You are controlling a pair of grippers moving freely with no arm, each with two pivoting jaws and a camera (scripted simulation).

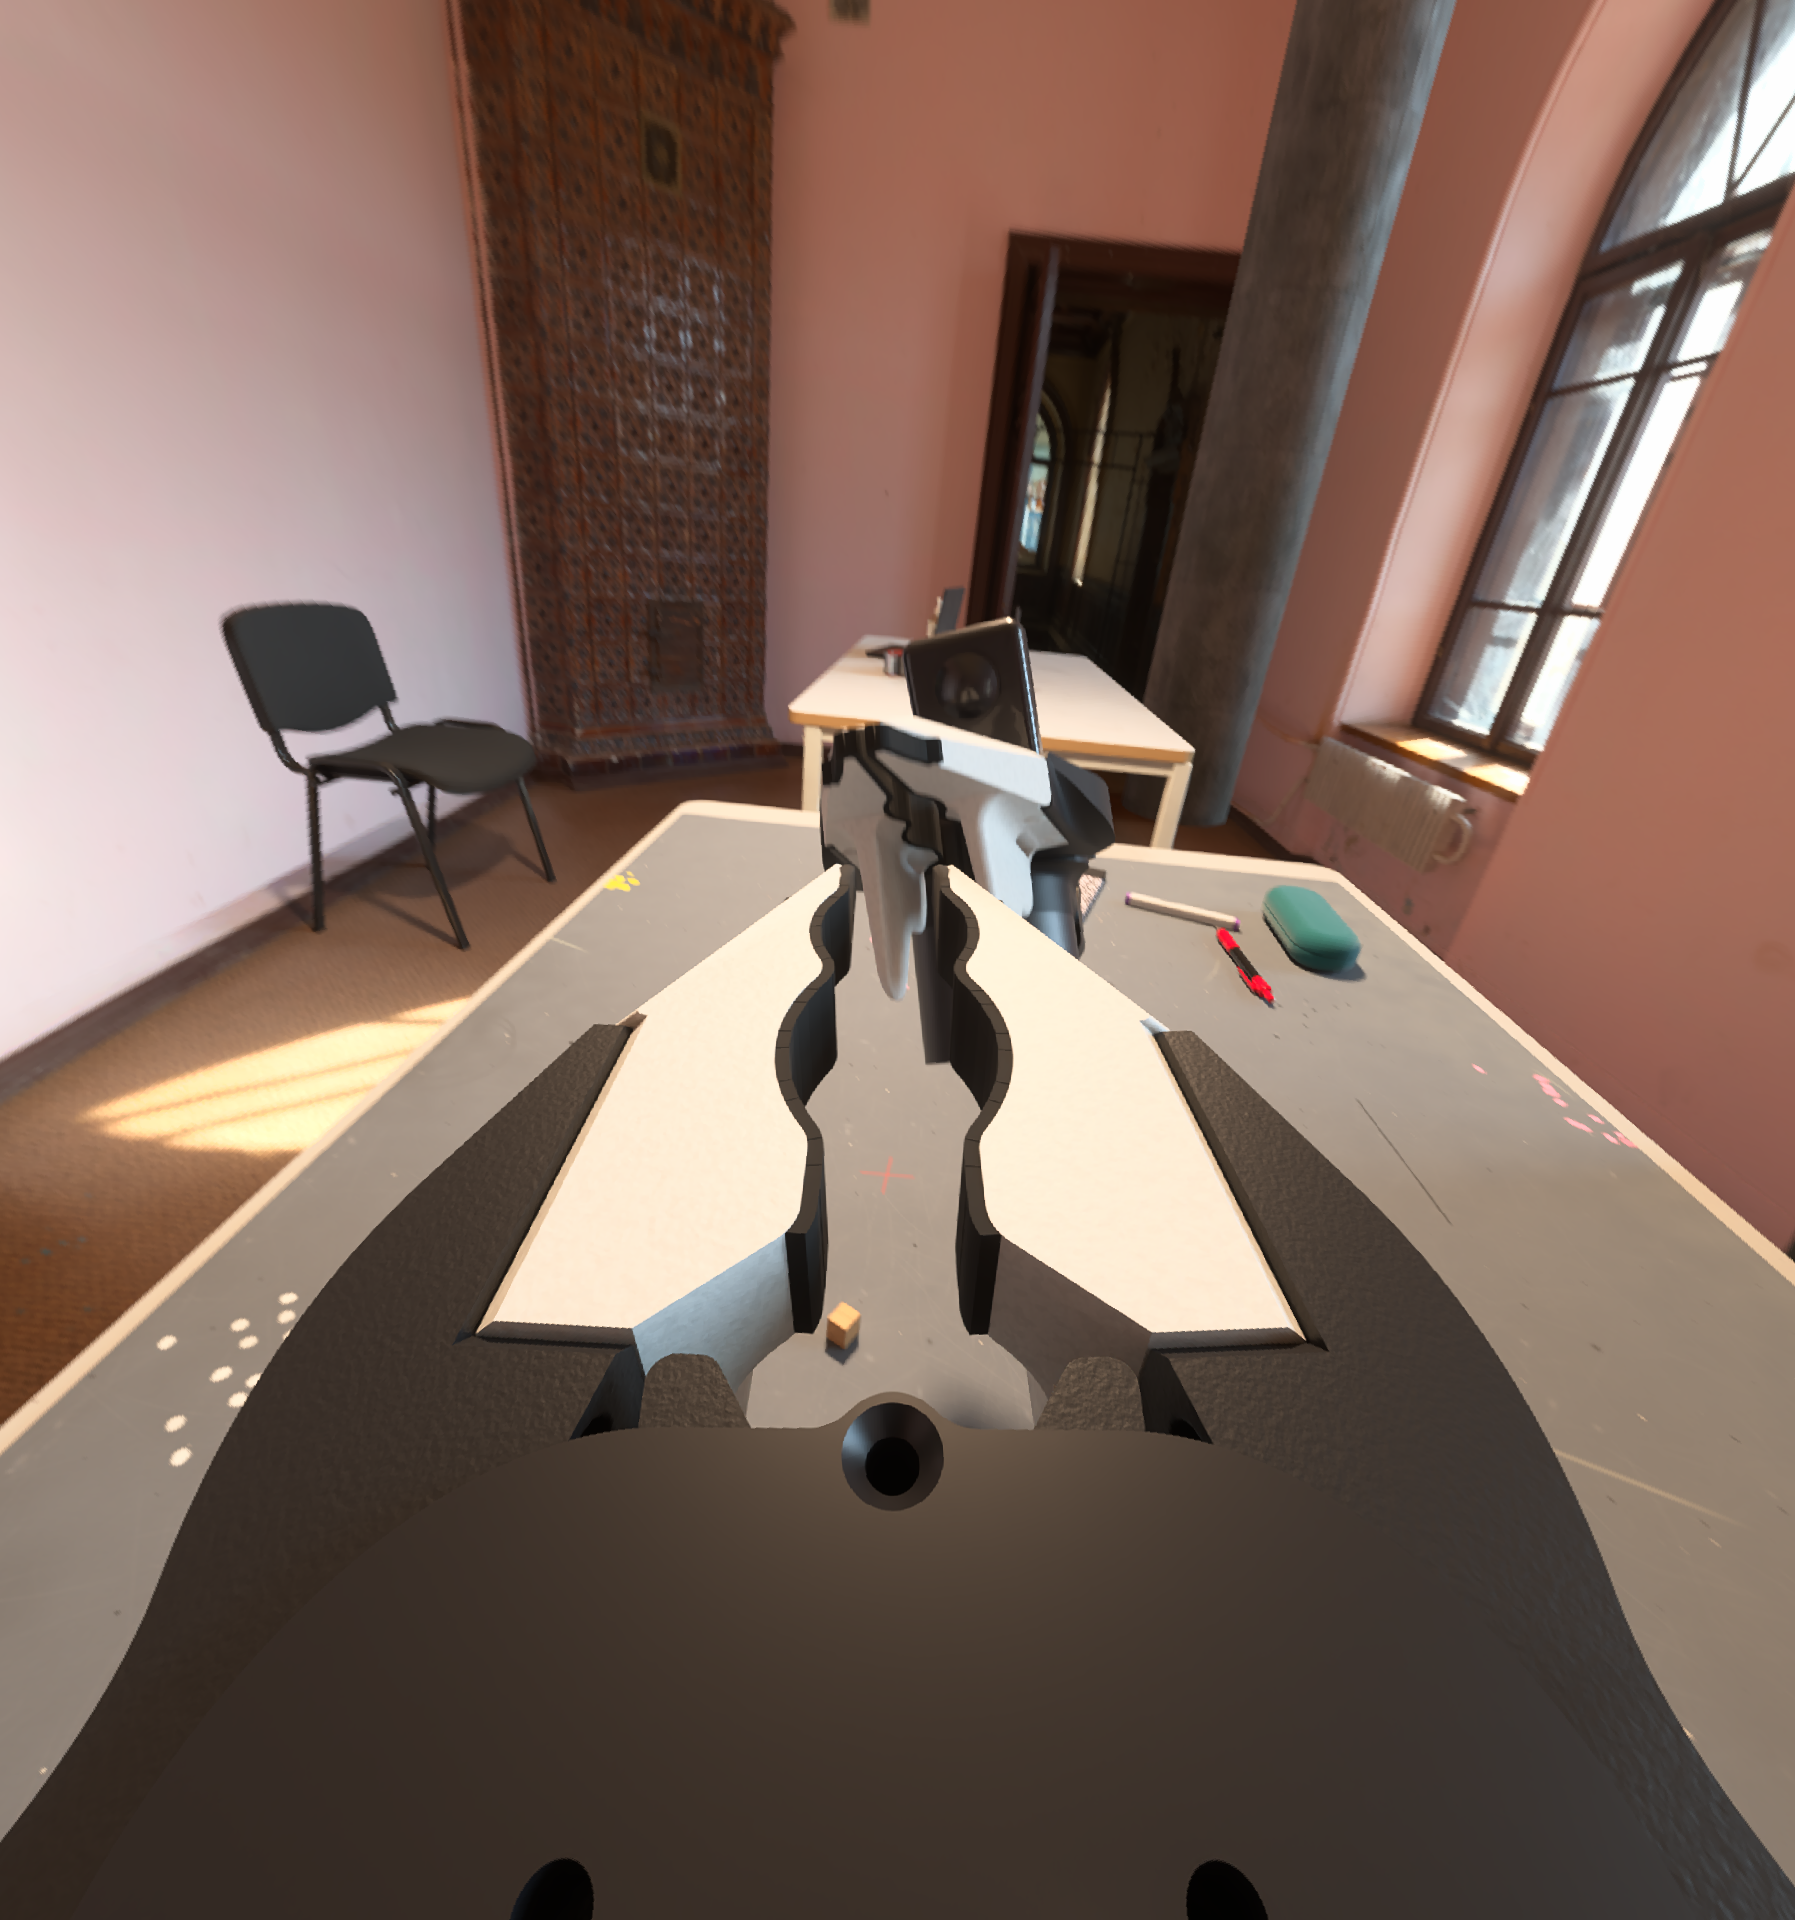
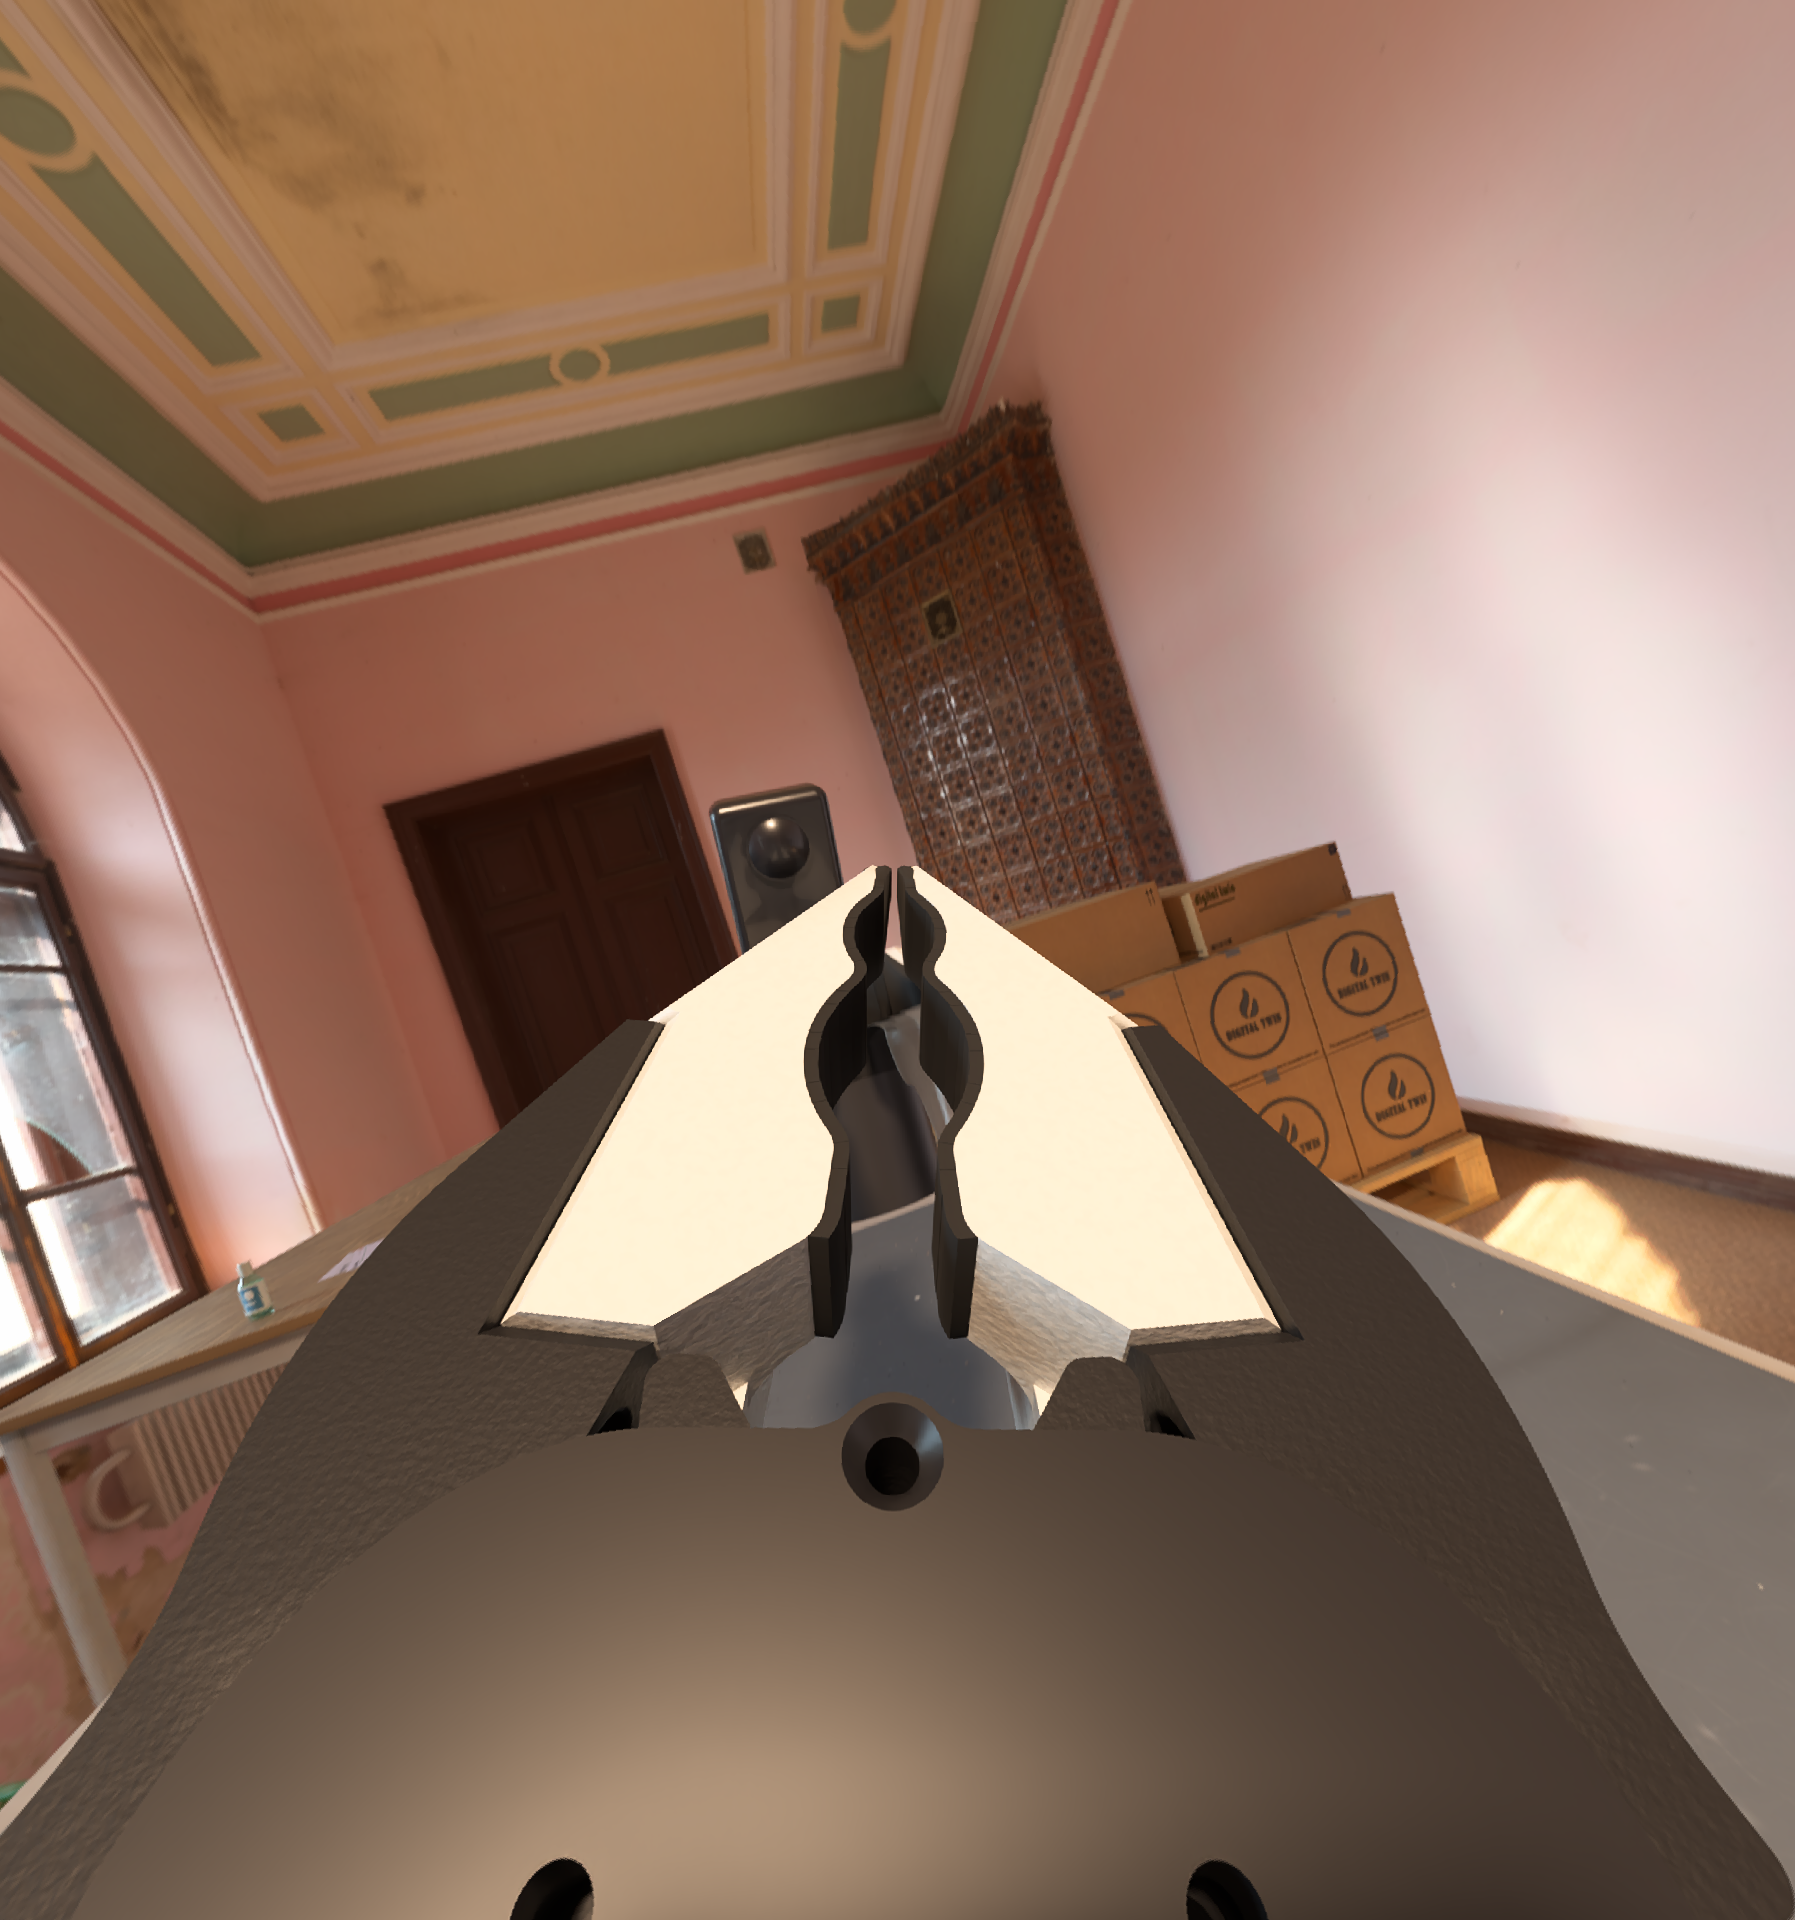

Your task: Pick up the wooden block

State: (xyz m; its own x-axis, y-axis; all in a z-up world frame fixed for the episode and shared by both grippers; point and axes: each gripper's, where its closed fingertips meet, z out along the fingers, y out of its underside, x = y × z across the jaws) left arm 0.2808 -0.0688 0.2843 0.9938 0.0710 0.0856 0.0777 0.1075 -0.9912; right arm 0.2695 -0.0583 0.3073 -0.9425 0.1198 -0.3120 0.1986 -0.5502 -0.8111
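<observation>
The wooden block (image 1: 843, 1328) is a small tan cube lying on the grey table (image 1: 1288, 1195). In the left wrist view it shows between the bases of my left fingers, well below them. My left gripper (image 1: 893, 878) is open and empty, above the table. My right gripper (image 1: 934, 821) hangs beyond its tips, facing it with fingers pointing down. In the right wrist view my right gripper (image 2: 893, 875) has its tips nearly touching with nothing between them. The left gripper (image 2: 773, 862) shows behind them. The block is hidden in this view.
A white marker (image 1: 1179, 909), a red pen (image 1: 1244, 964) and a green case (image 1: 1311, 928) lie at the table's far right. A black chair (image 1: 373, 748) and a white table (image 1: 986, 717) stand beyond. Cardboard boxes (image 2: 1319, 1018) and a wooden side table (image 2: 197, 1340) stand off the grey table (image 2: 1599, 1455).
</observation>
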